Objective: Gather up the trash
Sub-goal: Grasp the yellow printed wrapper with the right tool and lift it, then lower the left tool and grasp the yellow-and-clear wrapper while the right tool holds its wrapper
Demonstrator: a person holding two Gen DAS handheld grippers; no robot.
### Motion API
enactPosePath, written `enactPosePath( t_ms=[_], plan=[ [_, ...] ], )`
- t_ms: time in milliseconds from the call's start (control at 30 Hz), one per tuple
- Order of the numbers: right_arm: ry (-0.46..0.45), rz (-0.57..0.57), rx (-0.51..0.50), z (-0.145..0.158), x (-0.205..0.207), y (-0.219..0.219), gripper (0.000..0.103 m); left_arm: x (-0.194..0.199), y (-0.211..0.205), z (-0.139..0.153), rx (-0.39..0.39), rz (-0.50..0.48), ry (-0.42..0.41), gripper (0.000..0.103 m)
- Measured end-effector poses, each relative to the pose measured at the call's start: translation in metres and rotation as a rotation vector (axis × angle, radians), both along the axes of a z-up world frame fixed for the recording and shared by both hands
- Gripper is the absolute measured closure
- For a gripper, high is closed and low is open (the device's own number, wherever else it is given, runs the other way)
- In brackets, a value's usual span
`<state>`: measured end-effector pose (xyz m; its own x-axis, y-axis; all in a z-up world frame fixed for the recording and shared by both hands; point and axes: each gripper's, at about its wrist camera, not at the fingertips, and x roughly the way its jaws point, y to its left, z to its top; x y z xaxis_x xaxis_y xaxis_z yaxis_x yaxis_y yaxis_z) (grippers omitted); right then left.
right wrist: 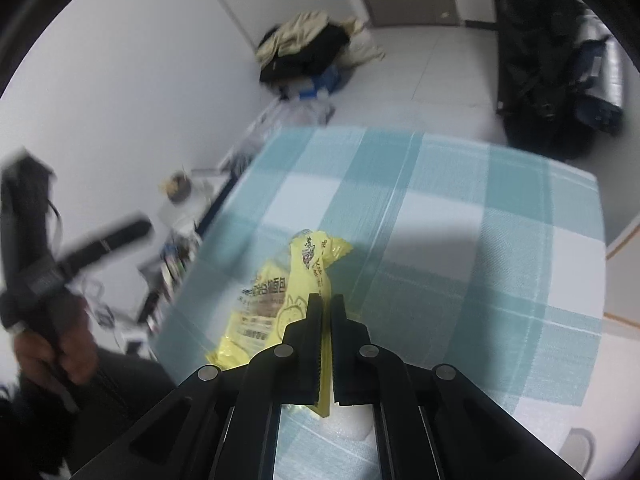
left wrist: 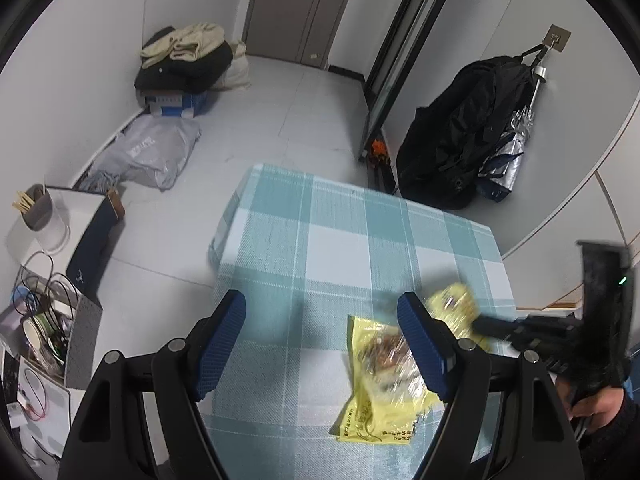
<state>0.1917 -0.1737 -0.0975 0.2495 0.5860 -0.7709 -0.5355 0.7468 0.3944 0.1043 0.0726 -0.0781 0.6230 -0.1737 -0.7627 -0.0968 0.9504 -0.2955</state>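
A yellow snack wrapper lies flat on the teal checked tablecloth. My left gripper hovers over the cloth with its blue pads wide apart; the right pad overlaps the wrapper's edge and nothing is gripped. A second yellow wrapper is pinched between the black fingers of my right gripper, which is shut on it. In the left wrist view that held wrapper is blurred, at the tip of the right gripper. The flat wrapper lies just left of the held one.
The table's far edge drops to a pale tiled floor. On the left stand a paper cup among cables and a pot of sticks. A black bag hangs on the right wall. A person's hand grips the left tool.
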Motion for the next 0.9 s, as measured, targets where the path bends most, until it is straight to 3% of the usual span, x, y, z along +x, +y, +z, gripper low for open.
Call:
enactPosePath(
  t_ms=[200,500,700,800,900],
  plan=[
    [-0.06,-0.186,0.103,0.024,0.008,-0.052,0.1,-0.002,-0.014,-0.013,-0.041,-0.059,0.052,0.028],
    [-0.091,-0.326,0.087,0.032,0.013,-0.094,0.1,0.006,-0.068,-0.043,0.003,-0.221,0.164,0.028],
    [-0.067,-0.359,0.085,0.029,0.015,-0.106,0.1,0.013,-0.094,-0.068,0.088,-0.231,0.239,0.028],
    [-0.076,-0.345,0.082,0.03,0.01,-0.107,0.1,0.014,-0.1,-0.073,0.167,-0.207,0.261,0.028],
    [-0.082,-0.343,0.085,0.032,0.007,-0.11,0.1,0.015,-0.099,-0.077,0.183,-0.184,0.271,0.028]
  ],
)
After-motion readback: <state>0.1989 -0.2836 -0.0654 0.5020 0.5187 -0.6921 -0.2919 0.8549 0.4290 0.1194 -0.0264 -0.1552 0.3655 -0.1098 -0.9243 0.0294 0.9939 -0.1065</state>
